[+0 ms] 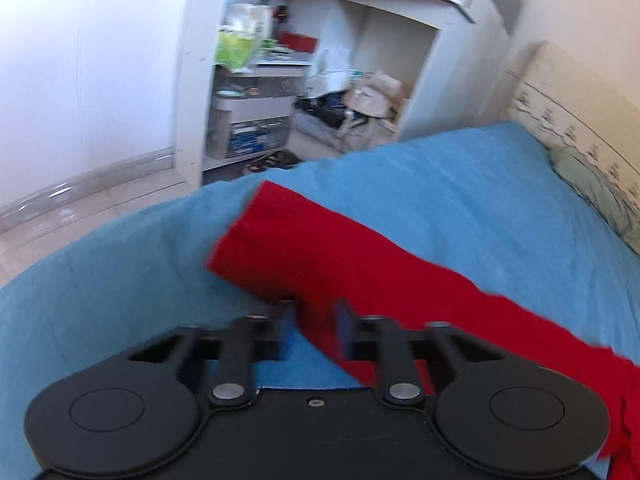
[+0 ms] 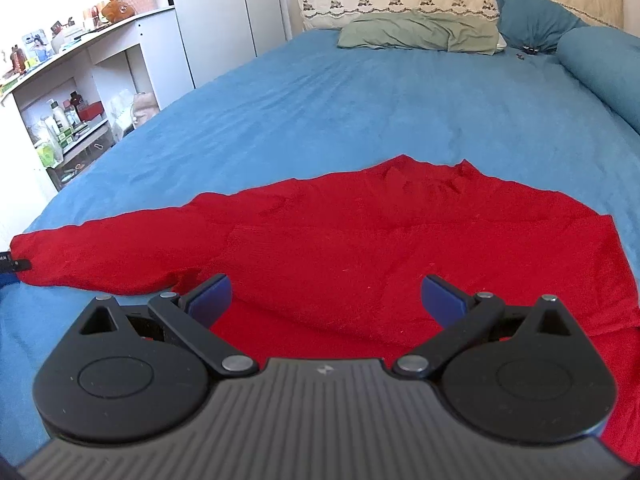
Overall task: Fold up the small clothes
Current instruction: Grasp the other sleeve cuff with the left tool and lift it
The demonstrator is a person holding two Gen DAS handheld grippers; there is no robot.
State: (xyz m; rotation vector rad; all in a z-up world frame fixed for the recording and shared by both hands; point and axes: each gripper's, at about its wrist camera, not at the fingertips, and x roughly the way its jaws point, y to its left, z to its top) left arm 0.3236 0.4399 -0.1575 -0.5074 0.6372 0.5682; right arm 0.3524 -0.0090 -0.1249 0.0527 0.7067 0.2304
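Note:
A small red long-sleeved sweater [image 2: 360, 240] lies flat on the blue bedsheet [image 2: 320, 112]. One sleeve [image 2: 112, 252] stretches out to the left. My left gripper [image 1: 314, 316] is closed onto the lower edge of that sleeve [image 1: 304, 252] near its cuff; the view is blurred. The left gripper's tip [image 2: 16, 265] shows at the sleeve end in the right wrist view. My right gripper [image 2: 325, 296] is open wide and empty, just above the sweater's body near its bottom hem.
A green pillow [image 2: 416, 32] and blue pillows [image 2: 532, 16] lie at the headboard. A blue bolster [image 2: 600, 68] lies at the right. White shelves with clutter [image 1: 272, 80] stand past the bed's left edge [image 1: 120, 232].

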